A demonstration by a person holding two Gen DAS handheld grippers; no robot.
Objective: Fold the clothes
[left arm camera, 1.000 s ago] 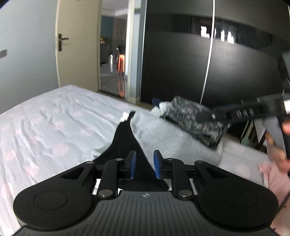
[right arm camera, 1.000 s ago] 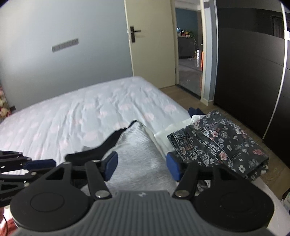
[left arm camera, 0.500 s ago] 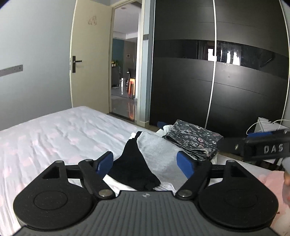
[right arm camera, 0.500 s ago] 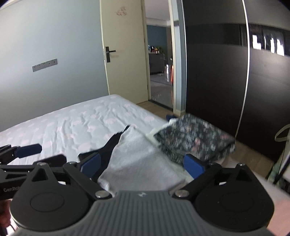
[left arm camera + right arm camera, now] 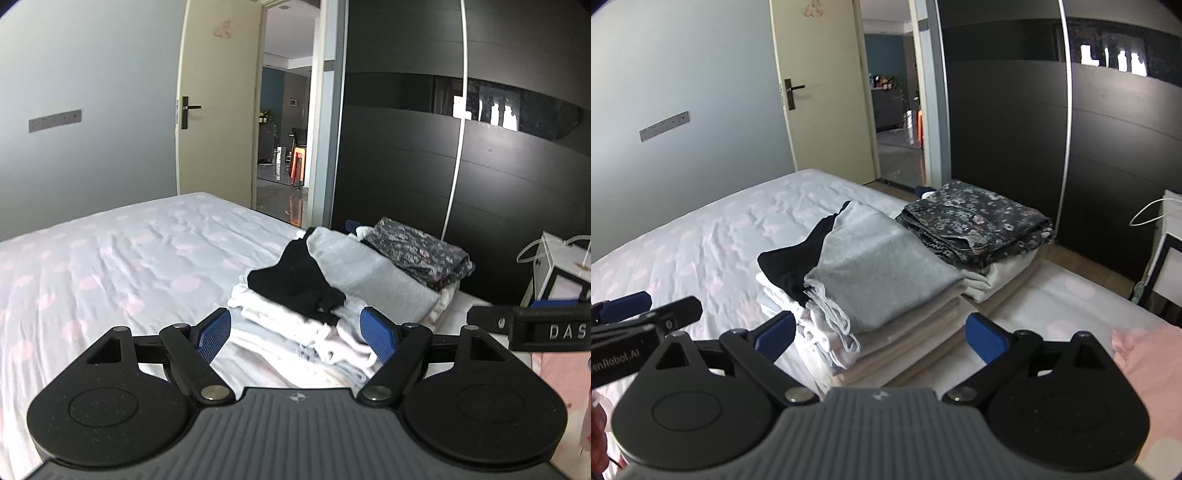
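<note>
Both grippers are wide and hold nothing. The left gripper [image 5: 295, 328] and the right gripper [image 5: 882, 332] hang above the near edge of the bed [image 5: 122, 258], in front of the folded clothes.

The clothes lie in two stacks near the right edge of the bed. The near stack [image 5: 886, 306] has a grey top [image 5: 879, 266] uppermost, with a black garment [image 5: 790, 266] that slides out at its left side, above white and beige layers. The far stack carries a dark flowered garment [image 5: 975, 221] over white pieces. A pink cloth [image 5: 1145, 350] lies loose at the right, just beside the right gripper.

What could go wrong, in my judgement: the black garment is not square on the stack, so a push from the left gripper may pull it off or drag the grey top with it. The near stack is tall and its white layers bulge at the front; a touch from a finger may make it lean or slip. The far stack sits near the edge of the bed, and a push from the near stack may send it to the floor.

About containers: a white box or bag with a handle [image 5: 557, 266] stands at the right beside the bed. I cannot tell what is inside.
</note>
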